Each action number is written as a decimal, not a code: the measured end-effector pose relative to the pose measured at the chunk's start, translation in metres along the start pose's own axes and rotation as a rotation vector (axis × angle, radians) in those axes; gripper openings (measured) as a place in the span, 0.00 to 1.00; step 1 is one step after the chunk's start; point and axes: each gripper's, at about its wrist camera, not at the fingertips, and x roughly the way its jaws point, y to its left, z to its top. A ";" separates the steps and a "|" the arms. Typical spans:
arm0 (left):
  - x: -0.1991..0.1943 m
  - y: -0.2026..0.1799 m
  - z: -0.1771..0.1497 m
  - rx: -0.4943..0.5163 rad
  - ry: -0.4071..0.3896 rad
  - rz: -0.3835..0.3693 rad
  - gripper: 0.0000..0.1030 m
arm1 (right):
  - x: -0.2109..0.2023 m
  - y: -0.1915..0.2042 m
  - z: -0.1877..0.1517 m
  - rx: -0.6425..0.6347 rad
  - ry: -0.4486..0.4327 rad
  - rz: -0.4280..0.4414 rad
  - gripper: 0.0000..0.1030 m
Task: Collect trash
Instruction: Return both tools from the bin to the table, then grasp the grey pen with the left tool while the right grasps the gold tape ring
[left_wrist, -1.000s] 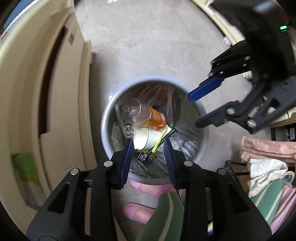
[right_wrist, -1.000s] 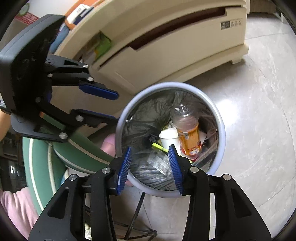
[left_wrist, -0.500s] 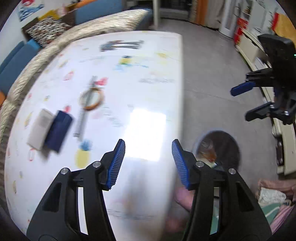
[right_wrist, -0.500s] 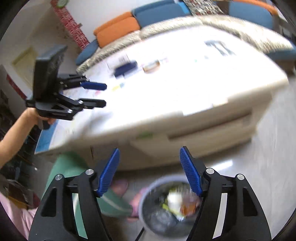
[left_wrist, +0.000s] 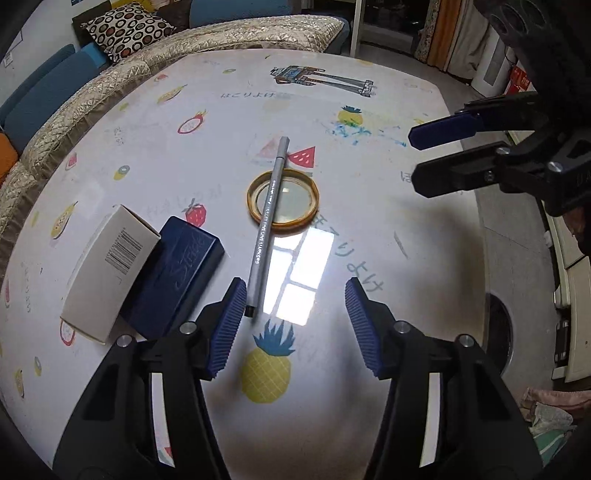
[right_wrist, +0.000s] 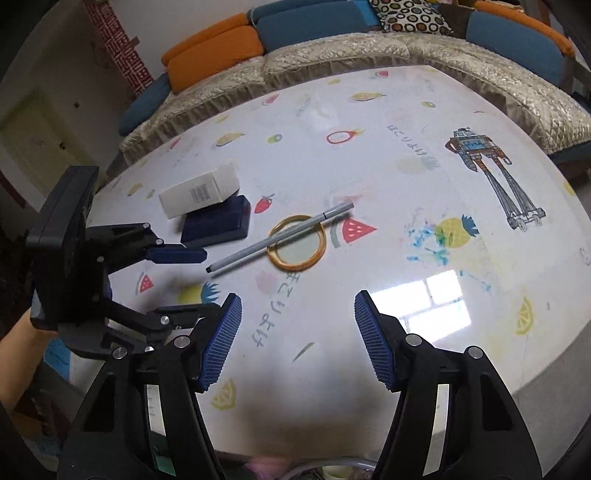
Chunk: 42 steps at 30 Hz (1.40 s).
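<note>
**Above the table: both grippers empty, hazards before the next pick**

Across the table (left_wrist: 369, 369), a glossy fruit-print cover reflects a bright window patch just ahead of the left gripper (left_wrist: 295, 325). Glare may hide thin items during approach.

The trash bin (left_wrist: 498, 332) stands on the floor past the table's right edge, only partly in view. Its rim also shows at the bottom of the right wrist view. Any carry must clear the table edge; a loose hold there would probably drop the item on the floor.

The right gripper (right_wrist: 297, 339) hovers over the near side of the table with jaws spread wide and nothing between them. The left gripper is likewise spread and empty, with one finger near the pen tip. The two tools are close; a crossing reach risks a collision.

The white box (left_wrist: 107, 273) leans on the dark blue case (left_wrist: 173, 273). Lifting the case first would likely topple the box.

The pen (left_wrist: 266, 225) lies across the jar lid (left_wrist: 282, 201), touching its rim. It is thin and round, so it may roll or slip from the pads. Grasping the lid first would likely flick the pen away.

Whether these count as trash cannot be told.
</note>
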 end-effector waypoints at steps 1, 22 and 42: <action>0.000 0.002 -0.001 0.000 0.001 -0.004 0.51 | 0.007 -0.001 0.005 -0.011 0.007 -0.002 0.62; 0.023 0.038 -0.004 0.009 -0.007 -0.010 0.06 | 0.094 -0.002 0.039 -0.164 0.069 -0.109 0.10; -0.051 0.004 -0.003 0.022 -0.097 0.009 0.06 | -0.014 -0.004 -0.002 -0.137 0.024 -0.108 0.04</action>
